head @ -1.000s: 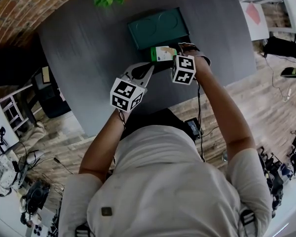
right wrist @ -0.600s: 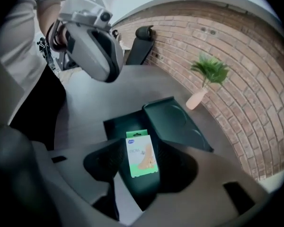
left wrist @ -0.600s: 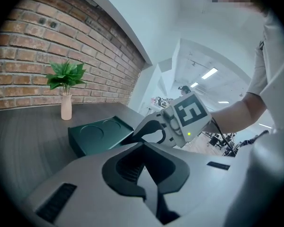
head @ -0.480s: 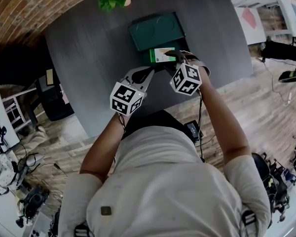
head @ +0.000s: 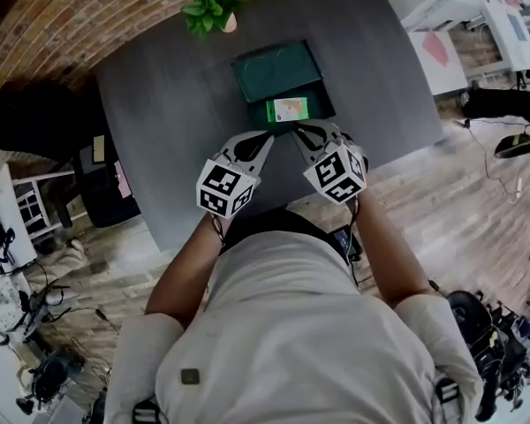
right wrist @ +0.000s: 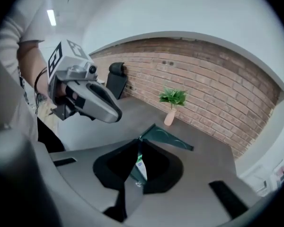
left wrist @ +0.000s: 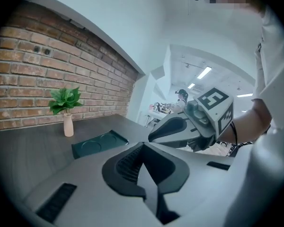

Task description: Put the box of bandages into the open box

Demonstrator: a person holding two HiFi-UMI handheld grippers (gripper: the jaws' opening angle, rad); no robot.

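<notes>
Inside the open green box (head: 321,104) on the dark worktop (head: 159,104), the box of bandages (head: 287,109) lies flat, so the placing looks done. My right hand-held gripper (head: 299,130), its jaws just closing on nothing, and my left hand-held gripper (head: 267,136), clenched empty, hover just short of it.

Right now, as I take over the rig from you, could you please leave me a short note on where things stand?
Left gripper: shut, empty, over the near part of the table.
Right gripper: jaws have just been closing, now shut with nothing between them.
Box of bandages: appears to lie inside the open box, clear of both grippers.
Done: the placement, as far as I can see.
Left: nothing obvious.
</notes>
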